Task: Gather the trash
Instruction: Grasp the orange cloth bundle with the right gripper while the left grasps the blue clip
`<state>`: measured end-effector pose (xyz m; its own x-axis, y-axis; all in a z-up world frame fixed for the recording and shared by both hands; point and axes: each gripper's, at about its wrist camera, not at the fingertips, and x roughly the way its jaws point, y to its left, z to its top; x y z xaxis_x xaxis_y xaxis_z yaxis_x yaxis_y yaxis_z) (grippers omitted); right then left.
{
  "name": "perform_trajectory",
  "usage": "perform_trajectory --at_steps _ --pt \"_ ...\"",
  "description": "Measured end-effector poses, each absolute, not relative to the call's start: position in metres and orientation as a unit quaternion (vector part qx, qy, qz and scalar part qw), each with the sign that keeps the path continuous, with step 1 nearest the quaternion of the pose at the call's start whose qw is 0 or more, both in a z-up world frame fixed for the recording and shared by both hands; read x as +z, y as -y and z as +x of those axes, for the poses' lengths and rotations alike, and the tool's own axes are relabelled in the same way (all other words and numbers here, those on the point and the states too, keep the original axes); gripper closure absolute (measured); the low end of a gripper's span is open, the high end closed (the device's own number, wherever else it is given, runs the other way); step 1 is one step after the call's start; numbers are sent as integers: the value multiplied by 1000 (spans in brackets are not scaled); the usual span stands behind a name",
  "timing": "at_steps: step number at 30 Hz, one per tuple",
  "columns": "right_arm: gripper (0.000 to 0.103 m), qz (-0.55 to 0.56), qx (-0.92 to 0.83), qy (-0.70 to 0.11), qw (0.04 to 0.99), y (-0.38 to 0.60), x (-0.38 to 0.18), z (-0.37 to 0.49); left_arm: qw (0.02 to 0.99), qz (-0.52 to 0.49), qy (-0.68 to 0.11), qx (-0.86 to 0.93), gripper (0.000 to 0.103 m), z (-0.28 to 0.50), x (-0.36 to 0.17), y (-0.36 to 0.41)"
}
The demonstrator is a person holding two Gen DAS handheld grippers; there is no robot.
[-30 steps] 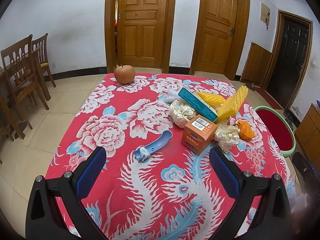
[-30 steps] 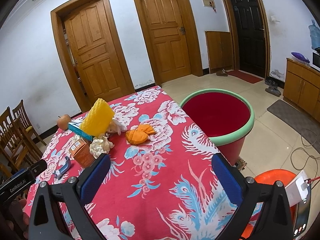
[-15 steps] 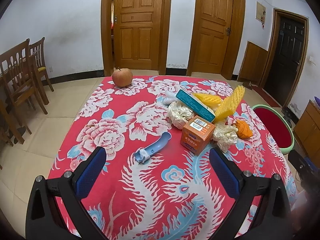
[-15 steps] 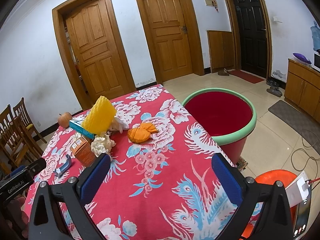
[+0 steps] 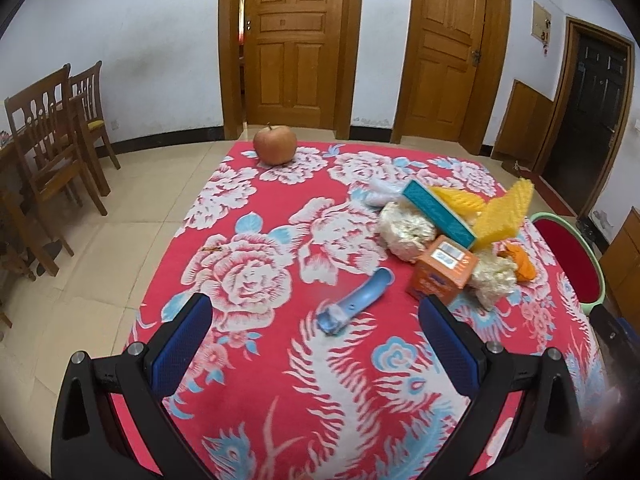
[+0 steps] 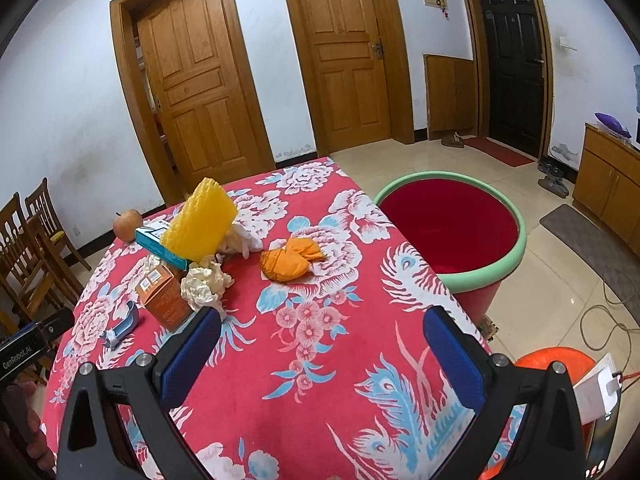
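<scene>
Fingers on my left gripper (image 5: 316,344) are spread wide and hold nothing, hovering over the near part of the counter (image 5: 248,400), with the blue scoop-shaped scrap (image 5: 356,297) lying flat just ahead between them and the orange box (image 5: 442,275) just past the right finger's tip. My right gripper (image 6: 320,346) is likewise wide apart and empty above the flowered cloth, touching nothing. From it I see the trash heap ahead to the left: crumpled white paper (image 6: 206,282), the yellow foam net (image 6: 200,226) leaning on a teal box (image 6: 158,245), orange peel (image 6: 290,260) nearer the middle, and the red bin (image 6: 492,268) standing off the counter's right edge.
</scene>
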<state>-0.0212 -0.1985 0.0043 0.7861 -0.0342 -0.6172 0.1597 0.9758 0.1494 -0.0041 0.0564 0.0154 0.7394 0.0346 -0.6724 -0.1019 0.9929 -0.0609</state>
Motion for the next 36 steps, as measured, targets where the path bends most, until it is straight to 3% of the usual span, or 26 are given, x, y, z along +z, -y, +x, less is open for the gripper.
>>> perform_trajectory --at_steps 14,18,23,29,36 --pt "0 59 -68 -373 924 192 -1 35 916 -3 -401 -17 2 34 -18 -66" --pt "0 68 -75 -396 913 193 -9 55 904 0 -426 -45 12 47 -29 -63" --pt "1 66 -77 -419 902 191 -20 76 888 5 -453 -81 18 58 -41 -54" --pt "7 59 -46 -433 898 188 -31 97 884 4 -459 -85 44 62 -48 -47" --pt "31 59 3 -451 891 192 -45 119 886 -14 -456 -80 79 64 -46 -44"
